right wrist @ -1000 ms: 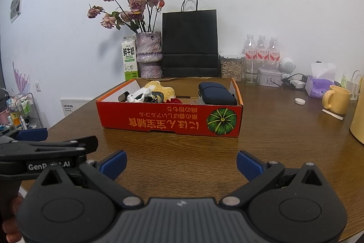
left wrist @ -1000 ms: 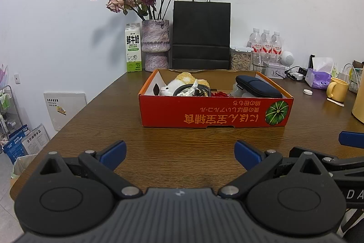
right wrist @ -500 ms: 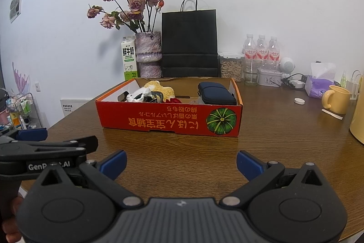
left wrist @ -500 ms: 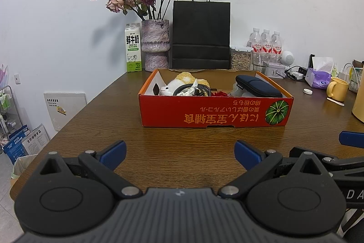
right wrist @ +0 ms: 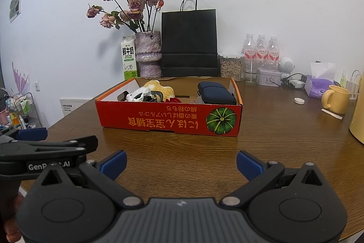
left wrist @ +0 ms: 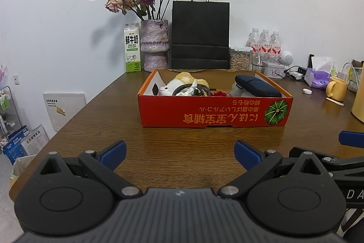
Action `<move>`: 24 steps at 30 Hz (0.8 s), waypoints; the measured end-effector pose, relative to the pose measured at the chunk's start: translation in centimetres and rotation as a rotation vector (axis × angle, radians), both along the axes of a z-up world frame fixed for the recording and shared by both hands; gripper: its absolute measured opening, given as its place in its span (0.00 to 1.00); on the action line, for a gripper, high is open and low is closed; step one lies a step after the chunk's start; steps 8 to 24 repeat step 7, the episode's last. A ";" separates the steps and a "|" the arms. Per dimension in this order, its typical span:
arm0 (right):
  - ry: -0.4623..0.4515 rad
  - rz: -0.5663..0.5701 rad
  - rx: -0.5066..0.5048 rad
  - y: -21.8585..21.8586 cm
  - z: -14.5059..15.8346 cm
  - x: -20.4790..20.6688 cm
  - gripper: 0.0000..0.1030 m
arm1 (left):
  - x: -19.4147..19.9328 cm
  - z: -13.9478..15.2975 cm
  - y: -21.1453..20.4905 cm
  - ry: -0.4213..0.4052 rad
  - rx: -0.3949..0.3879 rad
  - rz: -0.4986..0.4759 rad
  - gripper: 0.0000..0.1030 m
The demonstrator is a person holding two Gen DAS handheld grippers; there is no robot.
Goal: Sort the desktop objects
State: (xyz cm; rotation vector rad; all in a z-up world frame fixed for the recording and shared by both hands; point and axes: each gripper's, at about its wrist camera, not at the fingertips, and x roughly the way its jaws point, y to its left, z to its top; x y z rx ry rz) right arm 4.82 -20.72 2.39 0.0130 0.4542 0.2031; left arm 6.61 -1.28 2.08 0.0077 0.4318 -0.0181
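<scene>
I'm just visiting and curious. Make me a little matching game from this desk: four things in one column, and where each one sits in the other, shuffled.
Things:
1. dark blue pouch
2. milk carton
3. yellow mug
4. black paper bag

Places:
A. at the wall, left of the flower vase
B. on the table's right side, near the tissue pack
C. inside the red box, at its right end
D. standing behind the red box, right of the vase

Pairs: 1-C, 2-A, 3-B, 4-D
</scene>
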 end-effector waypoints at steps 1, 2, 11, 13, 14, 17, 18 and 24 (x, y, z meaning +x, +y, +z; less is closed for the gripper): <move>-0.001 0.000 0.002 0.0 0.0 0.0 1.00 | 0.1 0.0 0.1 0.003 -0.009 -0.005 1.00; -0.002 -0.001 0.002 -0.1 0.0 0.0 1.00 | 0.1 -0.1 0.2 0.006 -0.016 -0.010 1.00; -0.001 -0.001 0.000 0.0 0.0 -0.1 1.00 | 0.1 -0.1 0.1 0.007 -0.005 -0.001 1.00; -0.001 -0.001 0.000 0.0 0.0 -0.1 1.00 | 0.1 -0.1 0.1 0.007 -0.005 -0.001 1.00; -0.001 -0.001 0.000 0.0 0.0 -0.1 1.00 | 0.1 -0.1 0.1 0.007 -0.005 -0.001 1.00; -0.001 -0.001 0.000 0.0 0.0 -0.1 1.00 | 0.1 -0.1 0.1 0.007 -0.005 -0.001 1.00; -0.001 -0.001 0.000 0.0 0.0 -0.1 1.00 | 0.1 -0.1 0.1 0.007 -0.005 -0.001 1.00; -0.001 -0.001 0.000 0.0 0.0 -0.1 1.00 | 0.1 -0.1 0.1 0.007 -0.005 -0.001 1.00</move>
